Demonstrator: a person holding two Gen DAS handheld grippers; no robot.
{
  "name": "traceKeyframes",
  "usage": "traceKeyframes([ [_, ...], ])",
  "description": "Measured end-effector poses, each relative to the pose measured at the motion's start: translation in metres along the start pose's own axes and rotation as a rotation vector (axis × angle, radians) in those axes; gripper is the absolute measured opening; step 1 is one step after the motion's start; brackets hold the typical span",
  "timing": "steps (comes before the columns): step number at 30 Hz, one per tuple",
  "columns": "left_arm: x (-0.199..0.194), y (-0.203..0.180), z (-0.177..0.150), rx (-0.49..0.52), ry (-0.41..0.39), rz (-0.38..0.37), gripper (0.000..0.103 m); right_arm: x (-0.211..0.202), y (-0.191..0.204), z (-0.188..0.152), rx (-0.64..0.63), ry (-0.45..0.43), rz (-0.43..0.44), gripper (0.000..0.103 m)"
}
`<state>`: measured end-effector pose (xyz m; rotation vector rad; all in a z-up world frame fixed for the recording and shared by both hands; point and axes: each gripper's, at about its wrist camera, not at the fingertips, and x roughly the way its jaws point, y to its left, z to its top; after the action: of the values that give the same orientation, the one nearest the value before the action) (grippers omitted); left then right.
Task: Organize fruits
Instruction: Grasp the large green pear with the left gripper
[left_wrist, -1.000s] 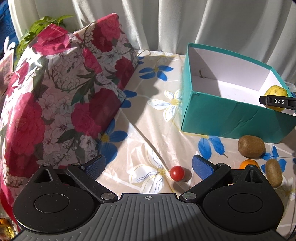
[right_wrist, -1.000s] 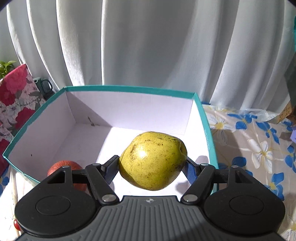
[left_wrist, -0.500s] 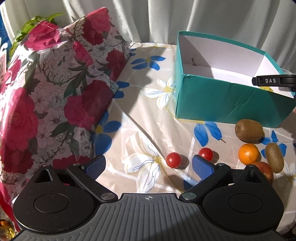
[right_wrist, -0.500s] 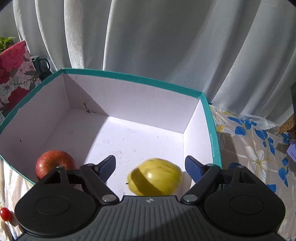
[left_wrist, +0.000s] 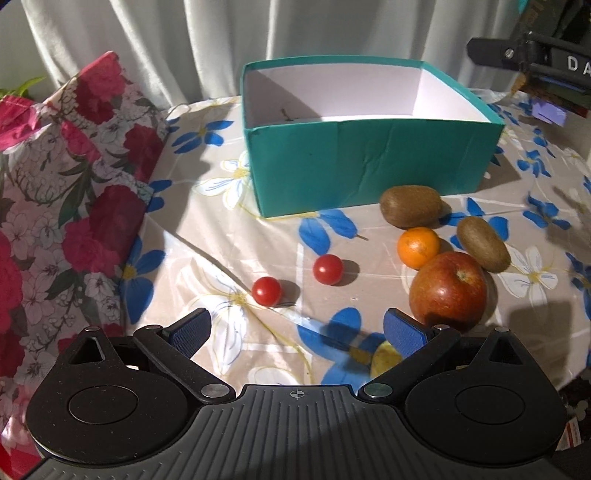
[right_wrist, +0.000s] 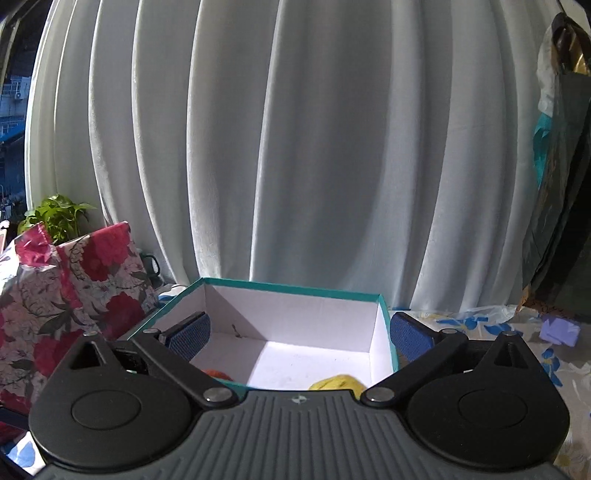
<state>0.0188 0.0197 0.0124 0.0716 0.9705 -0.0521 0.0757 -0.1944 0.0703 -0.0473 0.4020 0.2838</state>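
Both grippers wide, right gripper opening above box.

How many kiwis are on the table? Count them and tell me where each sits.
2. One kiwi lies just in front of the teal box; the other kiwi lies right of the orange, behind the red apple. More could be hidden inside the box.
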Motion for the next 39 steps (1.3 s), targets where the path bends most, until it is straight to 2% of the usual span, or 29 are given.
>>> traceKeyframes([
  [5,-0.008,-0.014,-0.012,0.041,-0.035,-0.113,0.102,-0.016,-0.003,-0.016,0.058,0.043,0.009,0.103],
  [8,-0.006,-0.020,-0.017,0.051,-0.023,-0.140,0.102,-0.030,-0.007,-0.022,0.109,0.037,-0.004,0.103],
  [13,-0.002,-0.028,-0.025,0.057,-0.009,-0.206,0.102,-0.046,-0.005,-0.035,0.089,0.053,-0.033,0.103],
  [21,0.018,-0.038,-0.031,0.046,0.052,-0.236,0.102,-0.060,-0.012,-0.052,0.121,0.081,-0.064,0.103],
  [31,0.034,-0.045,-0.029,0.038,0.089,-0.206,0.102,-0.069,-0.025,-0.062,0.147,0.098,-0.093,0.103],
  [33,0.036,-0.047,-0.029,0.042,0.095,-0.204,0.099,-0.069,-0.027,-0.063,0.148,0.097,-0.103,0.103],
  [35,0.040,-0.048,-0.028,0.042,0.111,-0.202,0.088,-0.069,-0.029,-0.063,0.152,0.101,-0.106,0.103],
  [39,0.049,-0.049,-0.029,0.037,0.149,-0.196,0.083,-0.066,-0.032,-0.064,0.157,0.109,-0.110,0.103],
])
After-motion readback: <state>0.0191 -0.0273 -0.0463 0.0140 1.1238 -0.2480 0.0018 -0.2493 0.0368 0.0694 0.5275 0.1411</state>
